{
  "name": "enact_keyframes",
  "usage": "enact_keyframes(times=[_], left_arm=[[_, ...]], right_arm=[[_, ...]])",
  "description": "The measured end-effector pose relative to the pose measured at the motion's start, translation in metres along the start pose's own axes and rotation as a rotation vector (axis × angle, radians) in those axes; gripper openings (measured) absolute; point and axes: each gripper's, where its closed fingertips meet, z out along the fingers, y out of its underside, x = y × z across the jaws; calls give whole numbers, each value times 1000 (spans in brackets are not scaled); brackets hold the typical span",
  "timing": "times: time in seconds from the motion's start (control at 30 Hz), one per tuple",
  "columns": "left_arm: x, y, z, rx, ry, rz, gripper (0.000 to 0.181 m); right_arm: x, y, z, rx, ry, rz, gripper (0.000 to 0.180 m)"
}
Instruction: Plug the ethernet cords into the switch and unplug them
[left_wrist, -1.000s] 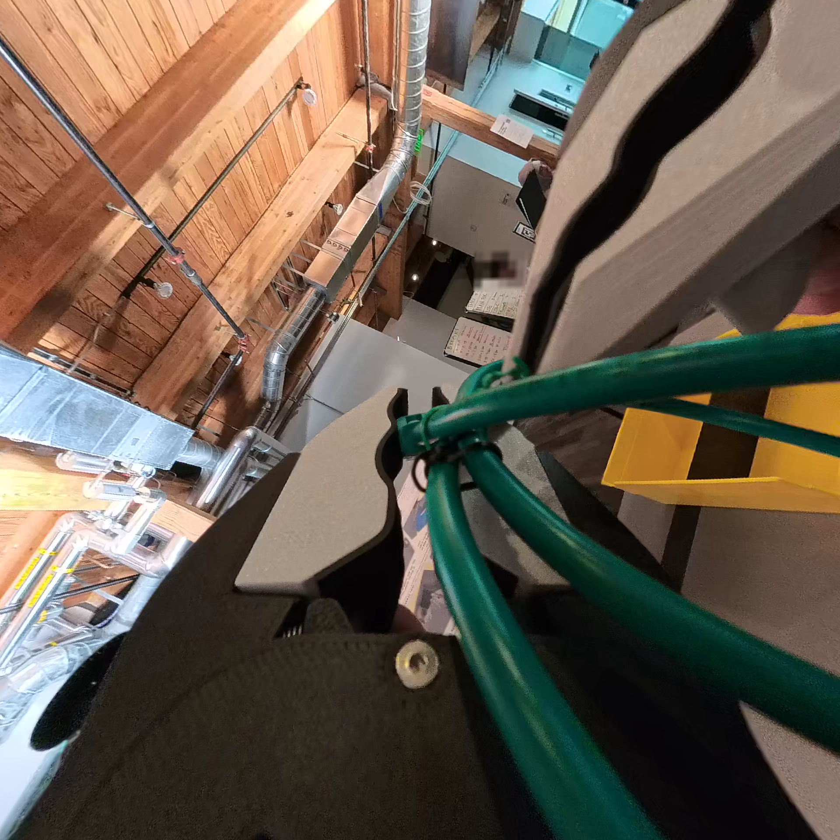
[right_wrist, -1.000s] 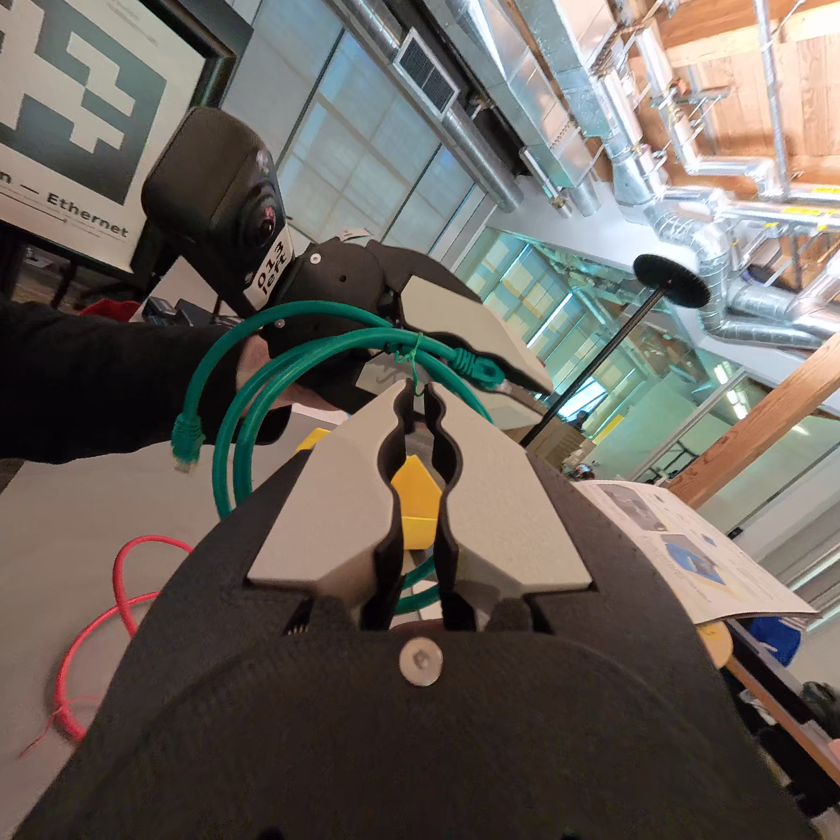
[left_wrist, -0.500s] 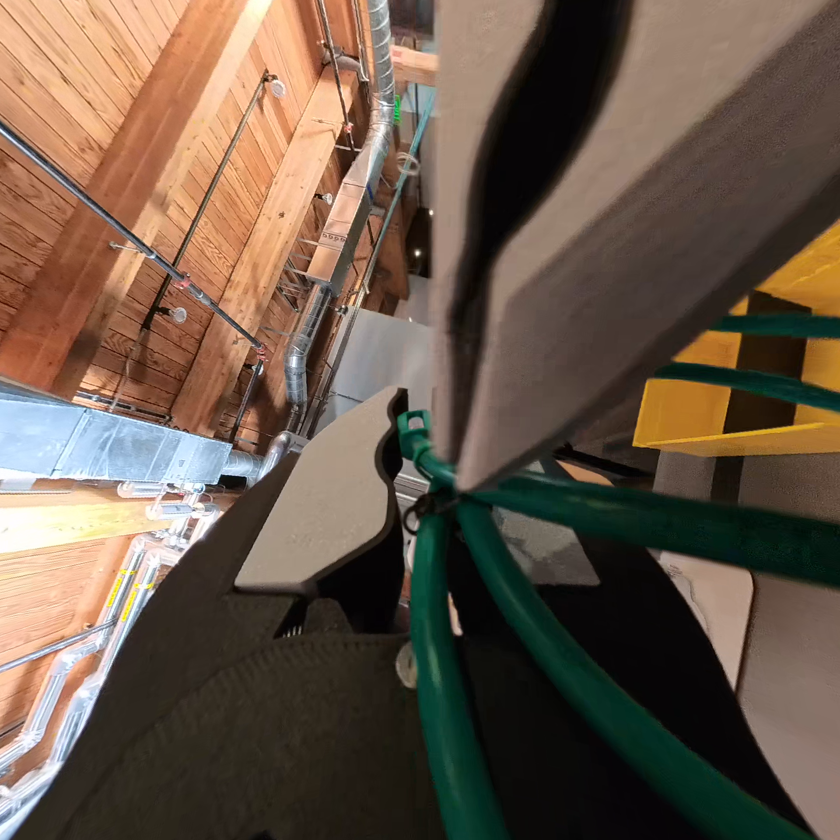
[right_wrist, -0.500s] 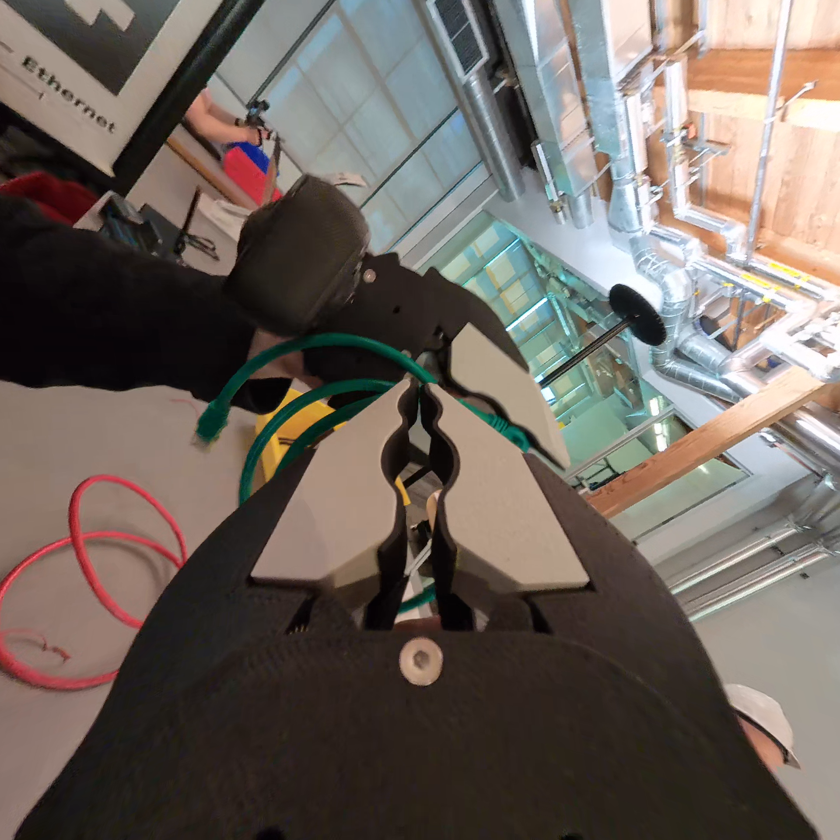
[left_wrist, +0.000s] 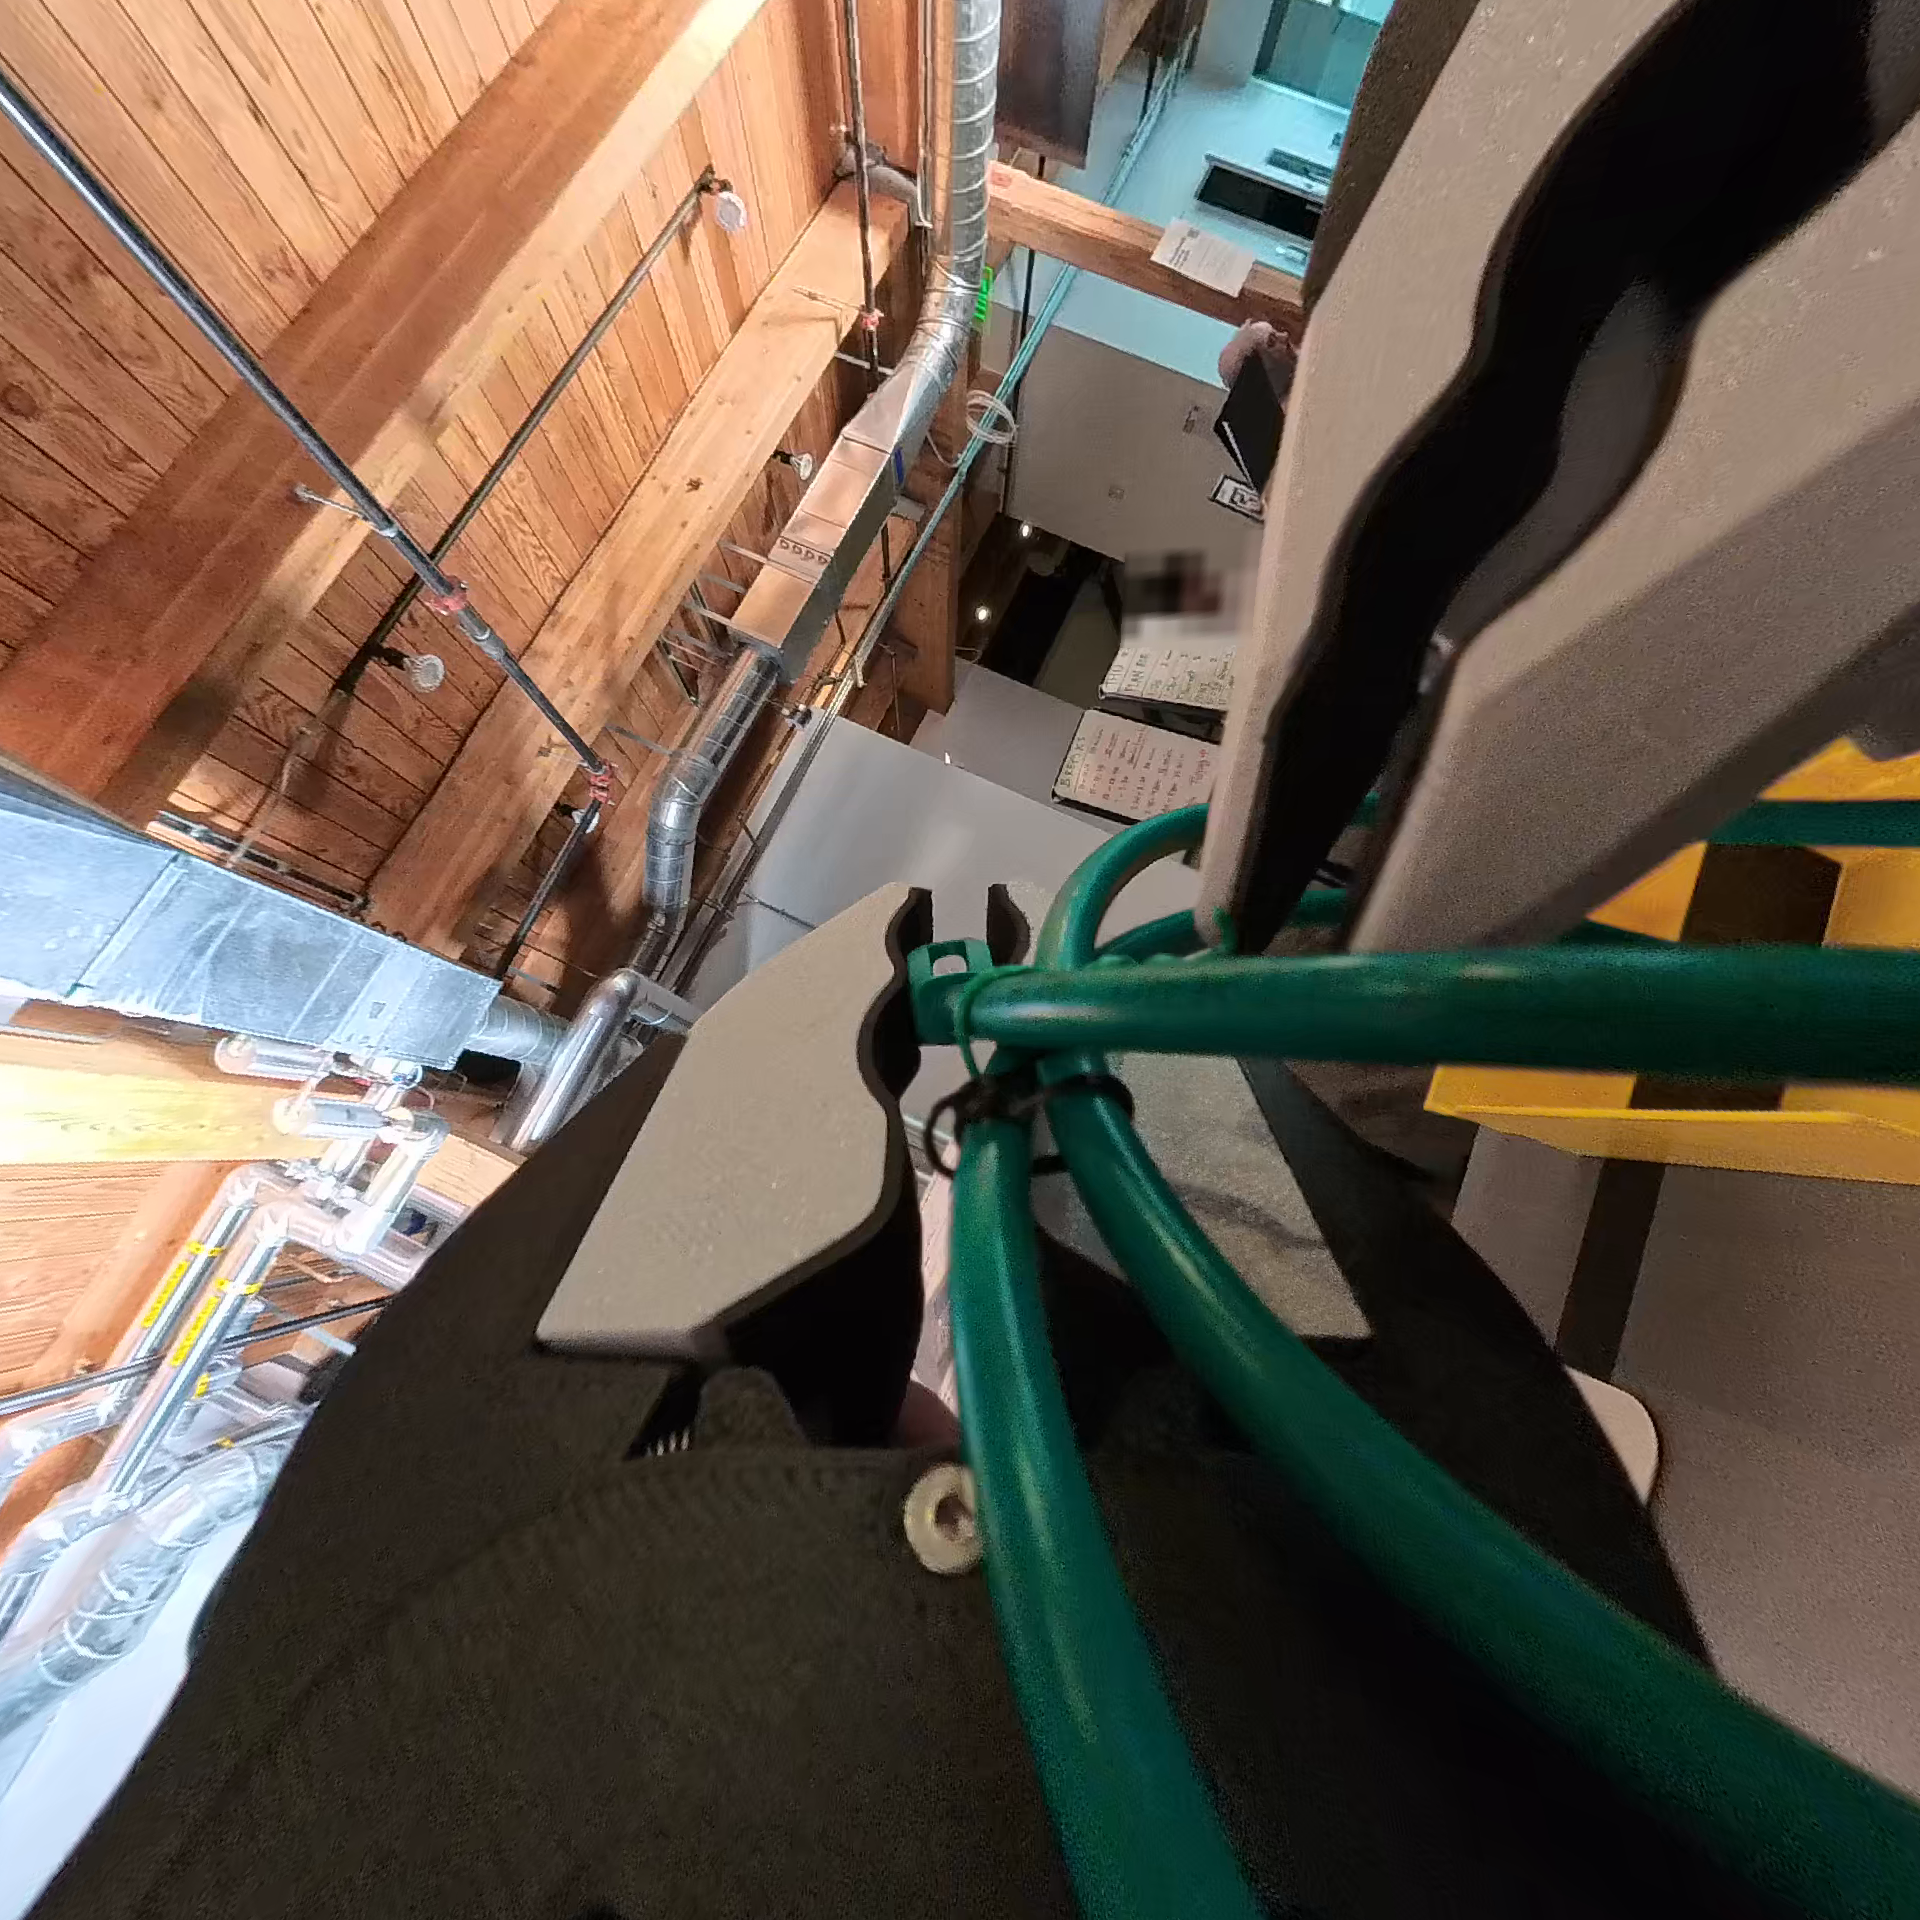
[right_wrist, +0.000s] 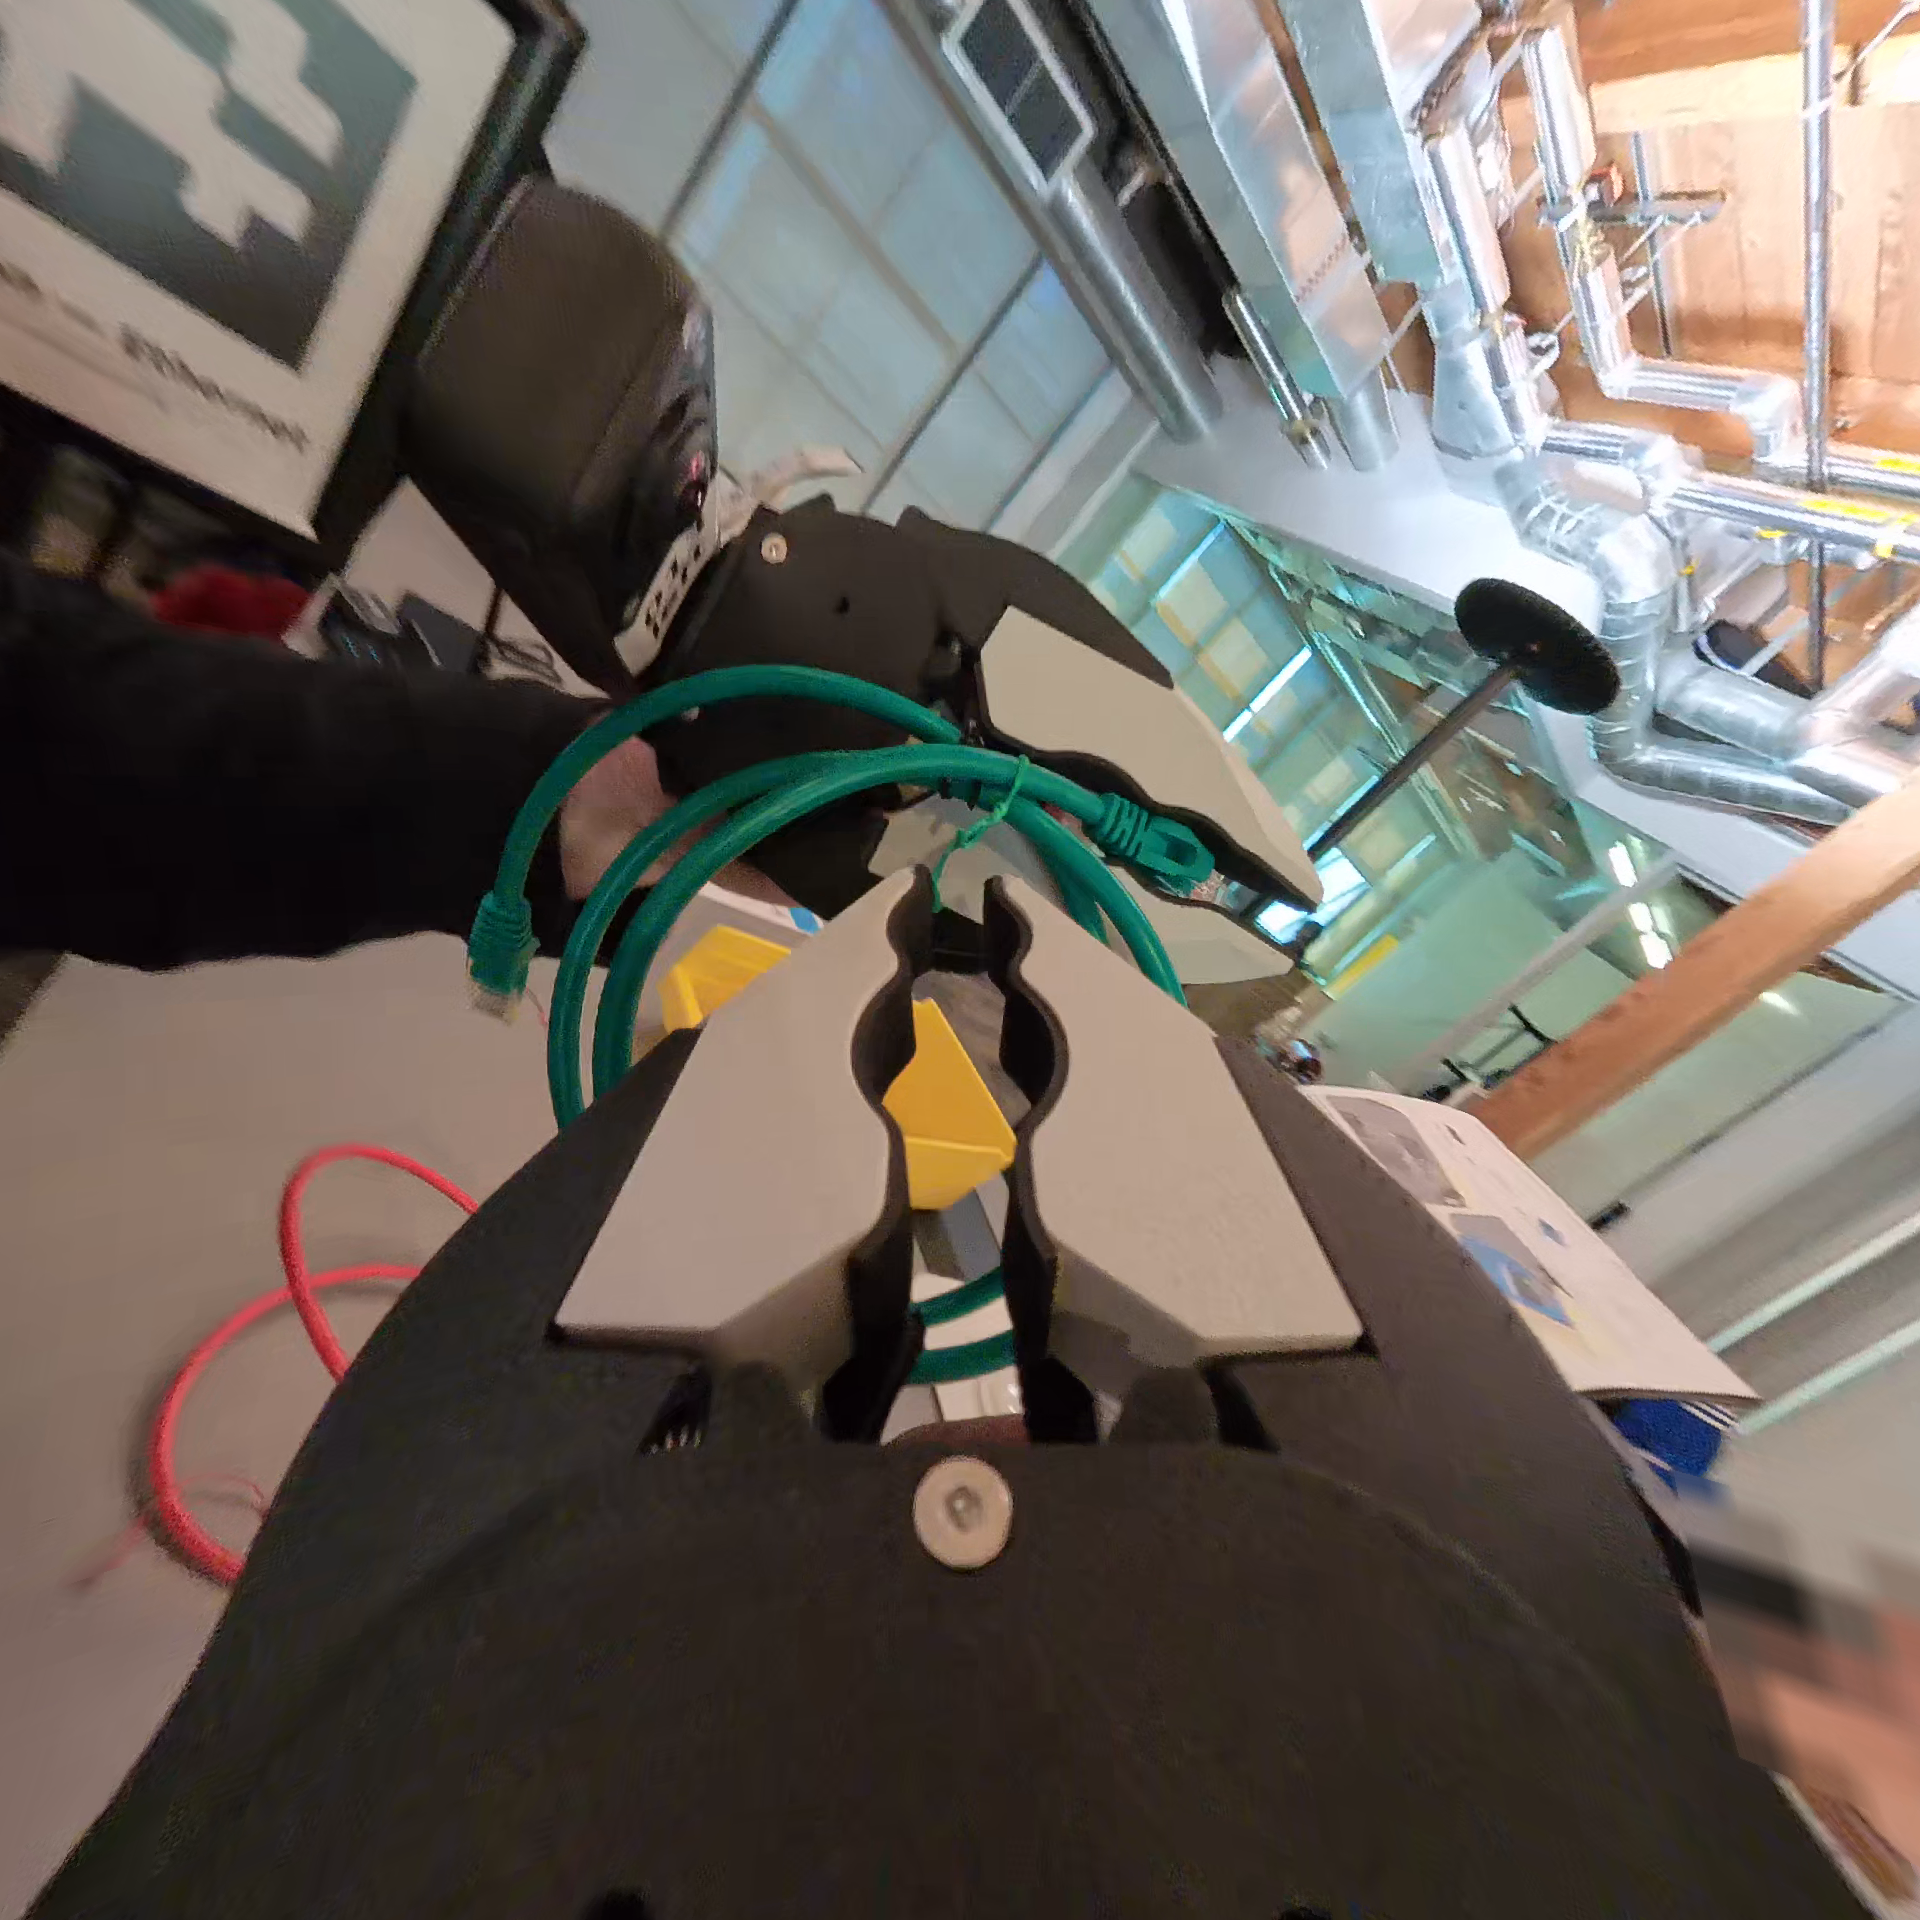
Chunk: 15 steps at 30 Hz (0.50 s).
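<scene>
The right claw (right_wrist: 954, 883) has its tips nearly together, and the thin green tie (right_wrist: 971, 831) runs down into the gap. Whether it is actually pinched cannot be told. Just beyond, the left claw (left_wrist: 951, 904) is clamped on the coiled green cord (right_wrist: 582, 935) right at the tie, holding it in the air above the surface (right_wrist: 208, 1091). One plug (right_wrist: 1143, 836) lies along the left claw's lower finger and the other plug (right_wrist: 499, 930) dangles off the coil.

The step in hand looks like undoing the tie so the cord can be paid out. To do that well, take the tie's loose tail, not the cord, and unwind it with small turns while the left claw keeps the bundle steady. Pulling straight would likely tighten it or drag the coil out of the grip. A second, black tie (left_wrist: 977, 1101) sits close by and may also need freeing.

Under the coil stand a yellow bin (right_wrist: 940, 1101) and a red cord (right_wrist: 301, 1299) on the surface. No switch is in view.
</scene>
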Motion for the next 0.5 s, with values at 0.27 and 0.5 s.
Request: enact_keyframes(times=[0.27,0.5], left_arm=[[2,0,1,-2,3,14,10],[8,0,3,-1,7,19,10]], right_arm=[[1,-14,-9,148,-78,152,1],[0,-5,-4,118,-97,193,3]])
